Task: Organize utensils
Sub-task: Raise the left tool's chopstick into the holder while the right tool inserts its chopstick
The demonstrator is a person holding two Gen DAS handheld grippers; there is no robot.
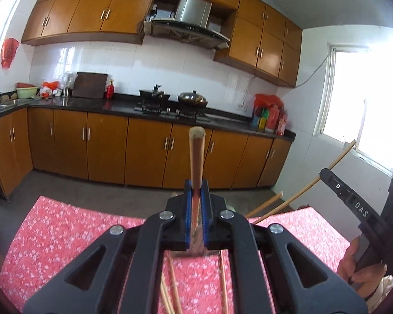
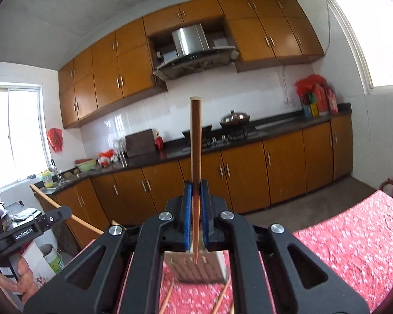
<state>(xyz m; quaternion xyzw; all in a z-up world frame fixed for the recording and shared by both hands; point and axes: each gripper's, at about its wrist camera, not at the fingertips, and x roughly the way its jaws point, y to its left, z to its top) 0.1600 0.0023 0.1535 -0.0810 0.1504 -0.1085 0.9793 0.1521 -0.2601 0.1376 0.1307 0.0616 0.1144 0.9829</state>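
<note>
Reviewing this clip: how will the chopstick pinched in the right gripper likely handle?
The chopstick stands straight from the right gripper, so it is probably stiff. Thin wood suggests it is light. Round and tapered, it may pivot or slip between the pads, and roll if dropped on the tablecloth.

My black grippers' blue pads [image 1: 188,198] clamp brown chopsticks [image 2: 195,141] over my red, white-flowered tablecloth [image 1: 65,225].

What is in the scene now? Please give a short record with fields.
left gripper: jaws shut on a brown chopstick, pointing up
right gripper: jaws shut on a second chopstick, pointing up
loose chopsticks: lying on the red floral cloth
slotted holder: on the cloth, below the right gripper
background: kitchen counter
</note>
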